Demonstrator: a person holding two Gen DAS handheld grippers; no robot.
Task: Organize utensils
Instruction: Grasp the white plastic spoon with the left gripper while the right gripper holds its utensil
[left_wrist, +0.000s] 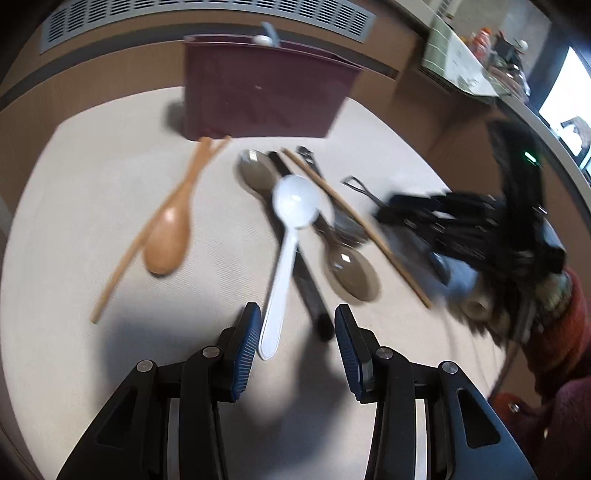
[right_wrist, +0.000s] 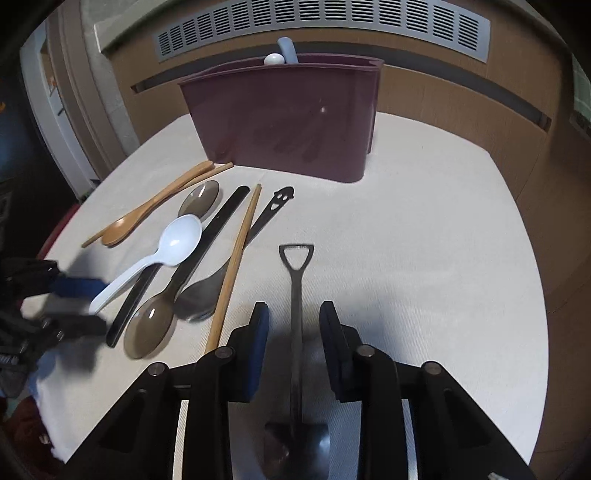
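Observation:
A maroon utensil holder (left_wrist: 266, 92) (right_wrist: 288, 122) stands at the back of the table, with a pale utensil handle (right_wrist: 286, 50) sticking out. Loose utensils lie in front of it. My left gripper (left_wrist: 297, 339) is open, its fingers on either side of the white plastic spoon's (left_wrist: 291, 229) (right_wrist: 162, 251) handle end. My right gripper (right_wrist: 293, 336) is open, straddling the handle of a dark shovel-shaped metal spoon (right_wrist: 297, 314). In the left wrist view the right gripper (left_wrist: 443, 218) is a dark blur at the right.
On the cream table (right_wrist: 424, 258) lie a wooden spoon (left_wrist: 170, 229), wooden chopsticks (right_wrist: 236, 254) (left_wrist: 122, 266), two translucent brown spoons (left_wrist: 351, 269) (left_wrist: 255, 170), a black flat utensil (right_wrist: 207, 251) and a smiley-handled metal spoon (right_wrist: 221, 280). A brown wall with vent stands behind.

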